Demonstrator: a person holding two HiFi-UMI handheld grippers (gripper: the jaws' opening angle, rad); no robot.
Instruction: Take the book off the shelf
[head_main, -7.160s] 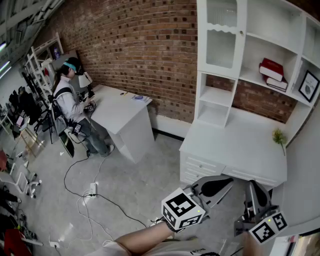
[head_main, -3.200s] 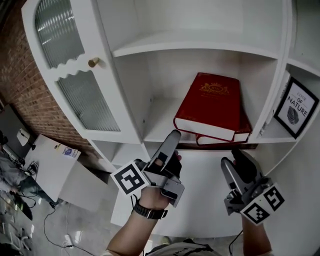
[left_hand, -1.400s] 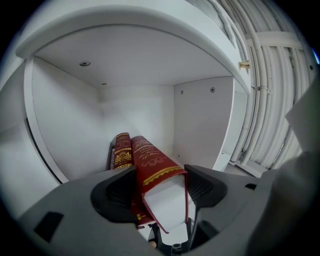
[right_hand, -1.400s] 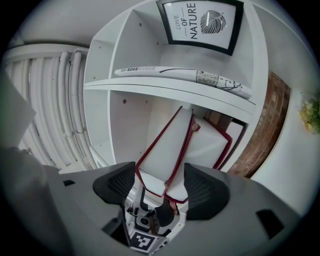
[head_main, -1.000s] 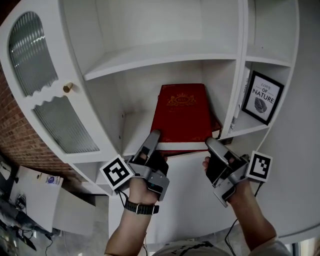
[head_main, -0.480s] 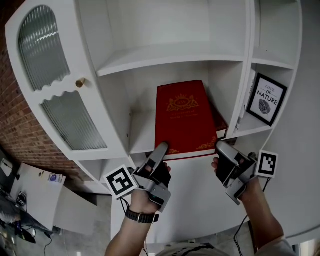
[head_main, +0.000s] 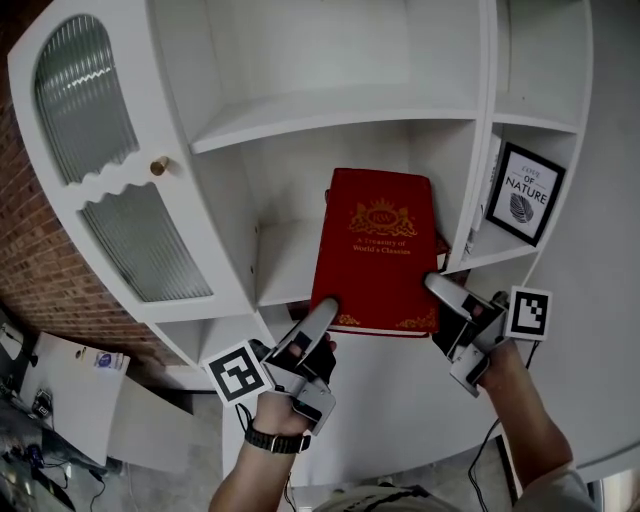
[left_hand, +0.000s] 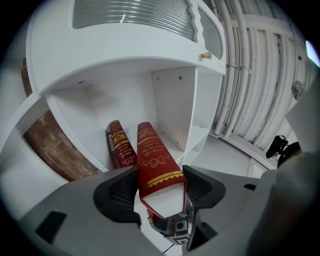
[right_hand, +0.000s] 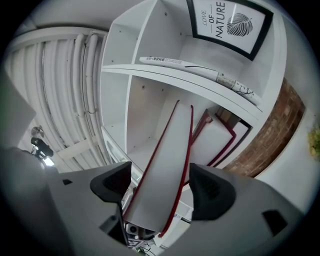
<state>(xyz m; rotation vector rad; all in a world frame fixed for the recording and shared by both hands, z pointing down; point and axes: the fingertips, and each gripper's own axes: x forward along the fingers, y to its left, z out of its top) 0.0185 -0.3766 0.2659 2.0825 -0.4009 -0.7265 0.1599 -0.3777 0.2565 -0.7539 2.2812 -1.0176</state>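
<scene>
Plainly legible in gold on the cover of the red book (head_main: 380, 250), from the head view: "A Treasury of World's Classics", under a crest. Farther right, on a black-framed print (head_main: 523, 193): "LOVE OF NATURE" over a leaf. Gold lettering on the spine too, seen only from the left gripper view, but too warped to read. Tilted up at the near edge of the white shelf (head_main: 280, 262), with both near corners jutting past it. Pinched at the near left corner, spine side, by the left gripper (head_main: 323, 308), with jaws just drawn closer and pads against both covers. Straddled at the near right corner by the right gripper (head_main: 441, 290), with jaws just widened and spread, the page edge between them and a slim gap on either side. Almost hidden from the head view, clear from both gripper views: a second red book (left_hand: 119, 145), lying on the shelf just beside the first.
</scene>
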